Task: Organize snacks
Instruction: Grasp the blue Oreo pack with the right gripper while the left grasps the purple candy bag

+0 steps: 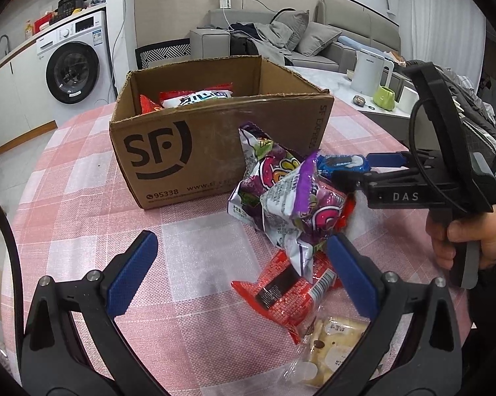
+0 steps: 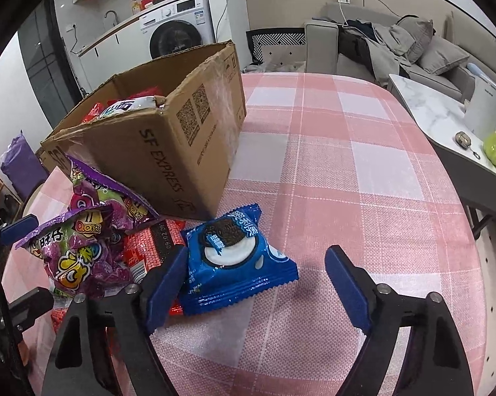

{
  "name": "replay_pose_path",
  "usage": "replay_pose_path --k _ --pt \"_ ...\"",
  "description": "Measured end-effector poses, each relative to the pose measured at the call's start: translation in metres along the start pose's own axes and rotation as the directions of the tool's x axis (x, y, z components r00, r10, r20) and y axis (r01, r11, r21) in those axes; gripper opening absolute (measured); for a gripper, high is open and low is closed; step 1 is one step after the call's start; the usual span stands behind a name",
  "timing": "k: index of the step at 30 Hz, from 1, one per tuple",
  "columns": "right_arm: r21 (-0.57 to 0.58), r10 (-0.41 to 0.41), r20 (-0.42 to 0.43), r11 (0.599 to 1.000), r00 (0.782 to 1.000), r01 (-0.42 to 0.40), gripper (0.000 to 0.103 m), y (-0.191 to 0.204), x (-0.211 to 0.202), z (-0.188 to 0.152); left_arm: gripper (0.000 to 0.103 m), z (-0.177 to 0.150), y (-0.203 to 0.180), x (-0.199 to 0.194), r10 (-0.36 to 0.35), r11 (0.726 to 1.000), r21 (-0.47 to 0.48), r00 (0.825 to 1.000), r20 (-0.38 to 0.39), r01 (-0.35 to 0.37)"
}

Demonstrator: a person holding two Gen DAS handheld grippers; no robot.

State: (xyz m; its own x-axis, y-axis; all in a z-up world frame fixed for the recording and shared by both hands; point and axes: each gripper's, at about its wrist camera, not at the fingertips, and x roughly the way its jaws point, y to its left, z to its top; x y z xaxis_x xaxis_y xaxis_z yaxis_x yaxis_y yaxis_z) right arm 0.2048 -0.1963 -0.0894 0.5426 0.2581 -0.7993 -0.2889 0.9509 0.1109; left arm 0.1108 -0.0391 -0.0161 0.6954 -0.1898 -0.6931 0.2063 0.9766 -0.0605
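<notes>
1. Box [image 1: 214, 151]: brown corrugated cardboard, matt, with ragged torn edges.
2. Tablecloth [image 2: 347, 181]: pink checked woven cloth, coarse texture.
3. Blue cookie packet [image 2: 234, 260], purple candy bags [image 1: 281, 191]: glossy crinkled plastic film.
4. Gripper pads [image 2: 347, 283]: blue, matt, finely ribbed.

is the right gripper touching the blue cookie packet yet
Touching. The right wrist view shows the right gripper open around the blue cookie packet, one finger against its edge.
</notes>
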Motion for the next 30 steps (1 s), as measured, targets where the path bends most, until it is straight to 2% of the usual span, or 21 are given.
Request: replay_pose_path --k 9,21,26,30 --pt "-0.027 0.057 -0.018 0.998 0.998 -0.058 0.048 0.003 0.004 -0.003 0.102 0.0 0.0 0.0 -0.002 1.0 0.0 1.0 0.004 0.002" --pt "-0.003 0.066 0.029 0.998 0.997 -0.066 0.047 -0.001 -0.015 -0.007 0.102 0.0 -0.001 -0.007 -0.015 1.0 0.003 1.0 0.026 0.015" --pt "0.01 0.077 0.054 0.997 0.996 -0.078 0.047 -0.005 -0.028 -0.005 0.1 0.0 -0.007 -0.017 -0.061 0.998 0.03 0.994 0.092 0.059" --pt "0.006 0.083 0.064 0.997 0.995 -0.083 0.047 -0.003 -0.033 -0.005 0.093 0.002 -0.012 -0.016 -0.116 0.993 0.036 0.989 0.09 0.113"
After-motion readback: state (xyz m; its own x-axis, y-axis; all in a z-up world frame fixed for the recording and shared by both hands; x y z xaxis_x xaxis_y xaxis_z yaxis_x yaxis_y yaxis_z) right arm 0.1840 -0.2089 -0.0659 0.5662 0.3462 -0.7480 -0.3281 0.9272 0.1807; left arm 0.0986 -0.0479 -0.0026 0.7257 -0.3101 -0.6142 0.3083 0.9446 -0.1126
